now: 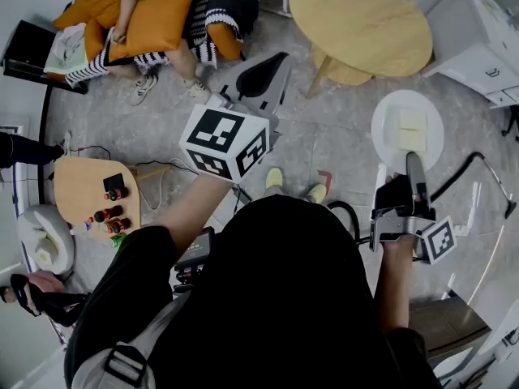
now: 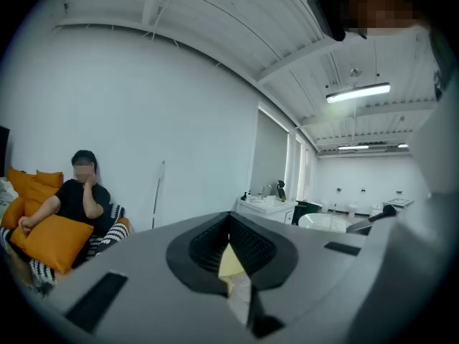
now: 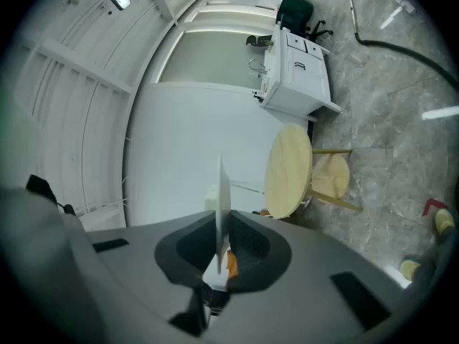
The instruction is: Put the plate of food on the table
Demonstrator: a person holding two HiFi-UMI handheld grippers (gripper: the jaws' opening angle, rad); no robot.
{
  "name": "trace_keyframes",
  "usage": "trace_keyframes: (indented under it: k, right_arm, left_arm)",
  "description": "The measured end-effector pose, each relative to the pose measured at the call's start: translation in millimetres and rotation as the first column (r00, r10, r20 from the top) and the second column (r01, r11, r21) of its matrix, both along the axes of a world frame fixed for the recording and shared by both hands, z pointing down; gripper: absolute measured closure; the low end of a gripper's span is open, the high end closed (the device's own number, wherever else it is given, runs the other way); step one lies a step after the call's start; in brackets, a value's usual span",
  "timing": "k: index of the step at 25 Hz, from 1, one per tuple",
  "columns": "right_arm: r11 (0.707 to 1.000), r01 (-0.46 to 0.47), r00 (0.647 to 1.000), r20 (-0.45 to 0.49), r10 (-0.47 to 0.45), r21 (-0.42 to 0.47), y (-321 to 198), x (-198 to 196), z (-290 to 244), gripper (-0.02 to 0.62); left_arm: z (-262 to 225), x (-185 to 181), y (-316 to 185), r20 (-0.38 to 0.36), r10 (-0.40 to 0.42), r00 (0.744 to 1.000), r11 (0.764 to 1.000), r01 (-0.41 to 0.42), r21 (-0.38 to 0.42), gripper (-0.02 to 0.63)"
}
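Note:
A white plate [image 1: 389, 132] carrying pale yellow food squares [image 1: 411, 129] hangs over the grey floor, below and to the right of the round wooden table [image 1: 361, 23]. My right gripper [image 1: 413, 167] is shut on the plate's near rim. In the right gripper view the plate [image 3: 222, 192] stands edge-on between the jaws of that gripper [image 3: 221, 253], with the round table [image 3: 288, 172] beyond it. My left gripper [image 1: 276, 63] is raised at centre, pointing away, and looks shut with nothing in it [image 2: 233, 264].
A seated person with orange cushions [image 1: 154, 19] is at the back left. A small wooden table [image 1: 81, 189] with several bottles stands at the left. White cabinets [image 1: 478, 31] are at the back right. A black hose [image 1: 466, 168] lies on the floor.

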State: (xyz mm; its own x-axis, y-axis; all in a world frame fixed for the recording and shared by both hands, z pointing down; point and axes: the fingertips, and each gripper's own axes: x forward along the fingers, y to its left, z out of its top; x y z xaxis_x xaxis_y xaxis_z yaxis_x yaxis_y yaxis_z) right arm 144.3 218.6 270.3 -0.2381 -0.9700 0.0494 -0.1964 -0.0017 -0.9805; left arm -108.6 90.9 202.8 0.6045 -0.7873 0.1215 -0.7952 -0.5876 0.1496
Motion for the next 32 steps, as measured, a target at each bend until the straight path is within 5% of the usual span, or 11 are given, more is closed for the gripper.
trace_keyframes:
  k: [32]
  right_arm:
    - [0.999, -0.024, 0.999, -0.041, 0.026, 0.033, -7.2, -25.5, -13.4, 0.569]
  left_arm:
    - [10.7, -7.1, -1.5, -0.010, 0.072, 0.997, 0.997, -0.072, -0.006, 0.600]
